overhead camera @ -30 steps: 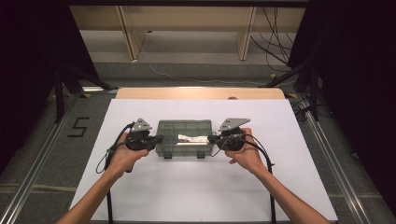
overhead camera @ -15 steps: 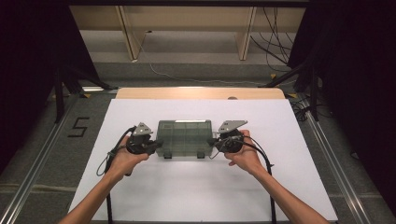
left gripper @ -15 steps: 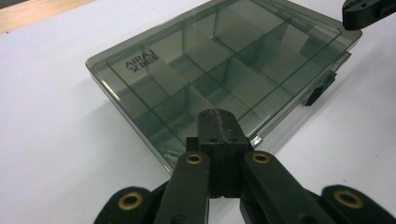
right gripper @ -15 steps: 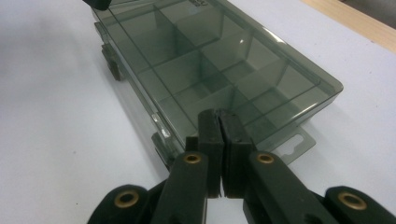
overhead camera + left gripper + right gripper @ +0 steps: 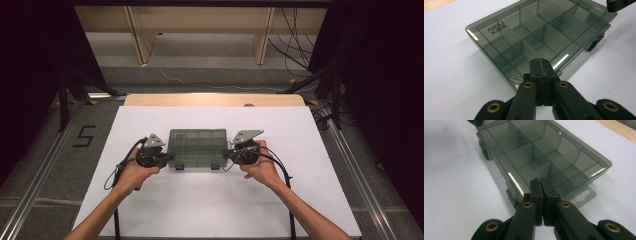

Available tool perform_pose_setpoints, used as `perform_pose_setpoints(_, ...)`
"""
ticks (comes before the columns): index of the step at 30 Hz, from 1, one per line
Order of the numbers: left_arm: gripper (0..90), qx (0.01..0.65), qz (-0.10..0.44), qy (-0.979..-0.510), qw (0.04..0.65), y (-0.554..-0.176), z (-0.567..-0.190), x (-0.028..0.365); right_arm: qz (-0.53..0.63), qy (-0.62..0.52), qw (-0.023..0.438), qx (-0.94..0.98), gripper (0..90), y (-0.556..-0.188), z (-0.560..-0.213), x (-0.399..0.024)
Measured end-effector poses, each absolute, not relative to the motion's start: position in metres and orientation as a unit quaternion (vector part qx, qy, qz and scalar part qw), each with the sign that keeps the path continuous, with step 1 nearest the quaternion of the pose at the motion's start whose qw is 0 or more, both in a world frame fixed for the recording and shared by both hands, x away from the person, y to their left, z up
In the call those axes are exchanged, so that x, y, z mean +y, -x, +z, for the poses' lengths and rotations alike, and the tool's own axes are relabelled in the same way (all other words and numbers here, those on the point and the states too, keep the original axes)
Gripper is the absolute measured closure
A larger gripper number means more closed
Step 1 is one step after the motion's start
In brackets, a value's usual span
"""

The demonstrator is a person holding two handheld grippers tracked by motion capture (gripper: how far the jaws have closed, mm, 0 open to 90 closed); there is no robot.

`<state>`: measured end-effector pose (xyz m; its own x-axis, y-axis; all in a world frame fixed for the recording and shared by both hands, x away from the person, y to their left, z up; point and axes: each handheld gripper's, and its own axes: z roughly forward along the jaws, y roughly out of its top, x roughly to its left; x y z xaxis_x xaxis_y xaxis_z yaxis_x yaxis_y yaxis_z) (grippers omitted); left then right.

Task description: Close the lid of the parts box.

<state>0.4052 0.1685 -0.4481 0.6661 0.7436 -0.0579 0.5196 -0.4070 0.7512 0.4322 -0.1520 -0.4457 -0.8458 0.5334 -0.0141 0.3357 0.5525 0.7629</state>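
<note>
**Two clenched grippers flank a closed box**

The left gripper (image 5: pixel 167 159) has its jaws pressed together on nothing, tips against the box's (image 5: pixel 197 148) left end near the front corner. The right gripper (image 5: pixel 231 154) is likewise clenched and empty, tips at the box's right end. The box, smoky clear plastic with dividers inside, lies flat with its lid down, two dark latches (image 5: pixel 214 165) on its near edge. Beneath the box spreads a white sheet (image 5: pixel 210 210); beyond the box a wooden table edge (image 5: pixel 215 99) shows.
</note>
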Motion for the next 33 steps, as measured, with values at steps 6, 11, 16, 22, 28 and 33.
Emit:
perform_pose_setpoints(6, 89.5, 0.376, 0.144, -0.832, 0.381, -0.405, -0.45, 0.168, 0.397, -0.249, 0.118, 0.876, 89.4, -0.433, -0.447, -0.152)
perform_pose_setpoints(11, 89.5, 0.381, 0.149, -0.828, 0.383, -0.405, -0.453, 0.165, 0.395, -0.248, 0.119, 0.877, 89.5, -0.433, -0.449, -0.152)
perform_pose_setpoints(16, 89.5, 0.376, 0.144, -0.831, 0.384, -0.404, -0.453, 0.165, 0.393, -0.25, 0.121, 0.876, 89.5, -0.433, -0.451, -0.152)
perform_pose_setpoints(22, 86.7, 0.372, 0.152, -0.834, 0.379, -0.403, -0.453, 0.165, 0.392, -0.252, 0.12, 0.876, 89.5, -0.431, -0.451, -0.152)
perform_pose_setpoints(28, 79.3, 0.374, 0.147, -0.827, 0.393, -0.401, -0.454, 0.165, 0.402, -0.263, 0.123, 0.868, 83.1, -0.432, -0.45, -0.154)
perform_pose_setpoints(33, 53.7, 0.377, 0.145, -0.801, 0.441, -0.395, -0.449, 0.166, 0.429, -0.282, 0.129, 0.849, 63.6, -0.431, -0.443, -0.159)
